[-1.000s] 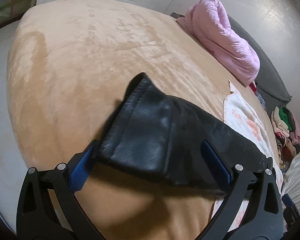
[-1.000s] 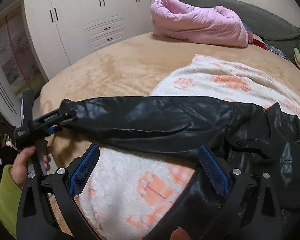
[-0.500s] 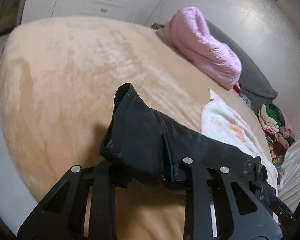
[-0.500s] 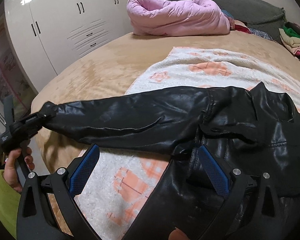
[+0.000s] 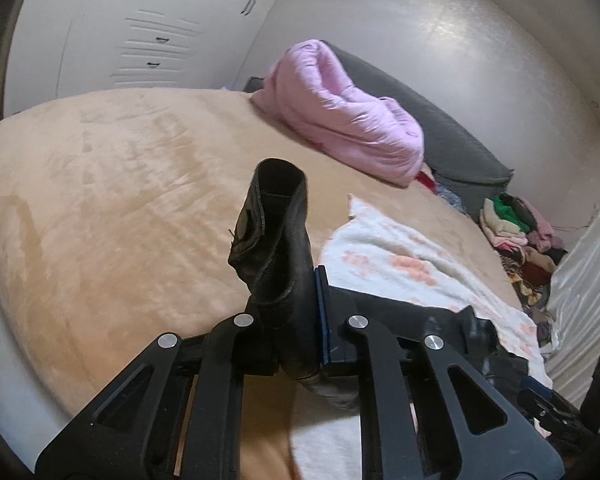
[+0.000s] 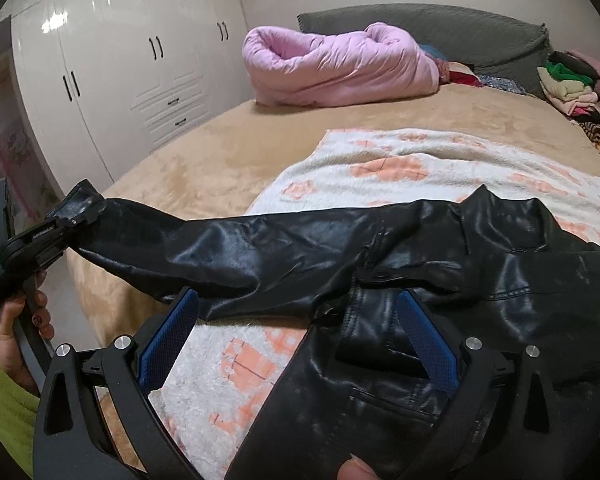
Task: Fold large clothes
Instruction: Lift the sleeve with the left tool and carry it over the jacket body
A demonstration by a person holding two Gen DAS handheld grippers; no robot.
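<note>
A black leather jacket (image 6: 480,280) lies on a white and orange patterned blanket (image 6: 420,160) on the bed. Its left sleeve (image 6: 240,256) is stretched out to the left, lifted off the bed. My left gripper (image 5: 292,316) is shut on the sleeve cuff (image 5: 276,216), which sticks up between its fingers; it also shows in the right wrist view (image 6: 66,220), held by a hand. My right gripper (image 6: 300,332) is open and empty, low over the jacket's front near the armpit.
The tan bedspread (image 5: 120,184) covers the bed, with its edge at the left. A rolled pink duvet (image 6: 340,64) lies at the head by a grey headboard (image 6: 440,28). A pile of clothes (image 6: 572,84) is at the far right. White wardrobes (image 6: 120,72) stand to the left.
My left gripper closed on the sleeve cuff and lifted it, pulling the sleeve out straight. My right gripper stayed open and shifted slightly over the jacket.
</note>
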